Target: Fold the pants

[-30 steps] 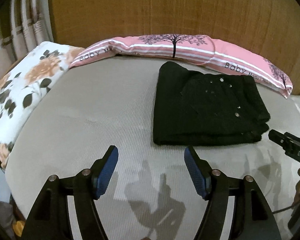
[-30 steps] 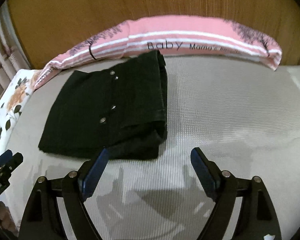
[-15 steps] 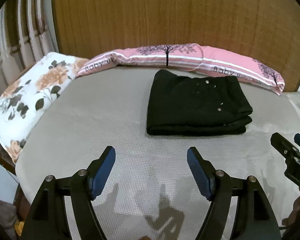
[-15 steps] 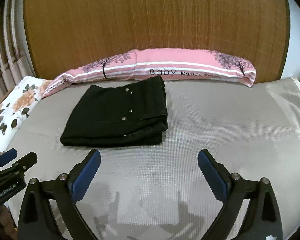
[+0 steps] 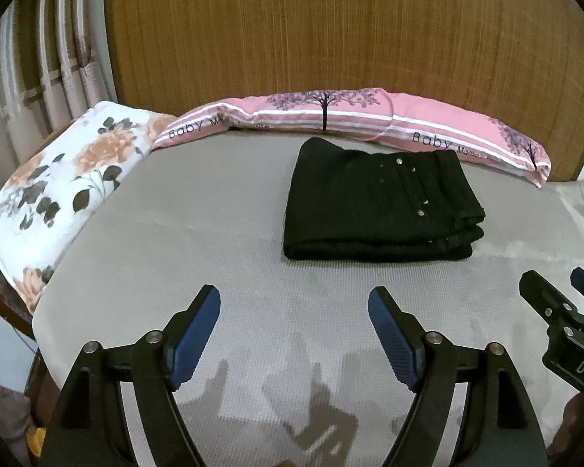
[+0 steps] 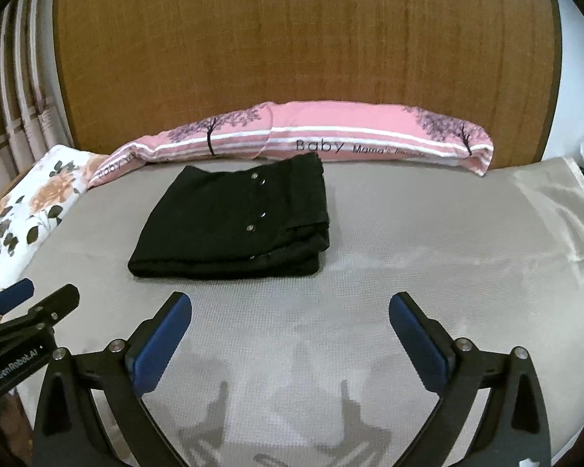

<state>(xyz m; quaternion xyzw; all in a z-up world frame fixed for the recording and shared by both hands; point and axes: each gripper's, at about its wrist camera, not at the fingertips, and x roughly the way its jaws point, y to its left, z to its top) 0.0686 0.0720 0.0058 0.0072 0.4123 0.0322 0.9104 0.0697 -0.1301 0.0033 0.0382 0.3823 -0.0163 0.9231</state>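
Observation:
The black pants lie folded into a compact rectangle on the grey bed sheet, silver studs showing on top; they also appear in the right wrist view. My left gripper hovers in front of the pants, its jaws opening with nothing between them. My right gripper stands open and empty, short of the pants' near edge. Each gripper shows at the edge of the other's view: the right one and the left one.
A long pink "Baby" pillow lies along the wooden headboard behind the pants. A floral pillow sits at the bed's left side, by curtains. The sheet's shiny right edge marks the bed's far side.
Both grippers pulled back and up from the folded pants, which now look smaller and farther off. Both sets of jaws spread wider. The pants stayed where they lay.

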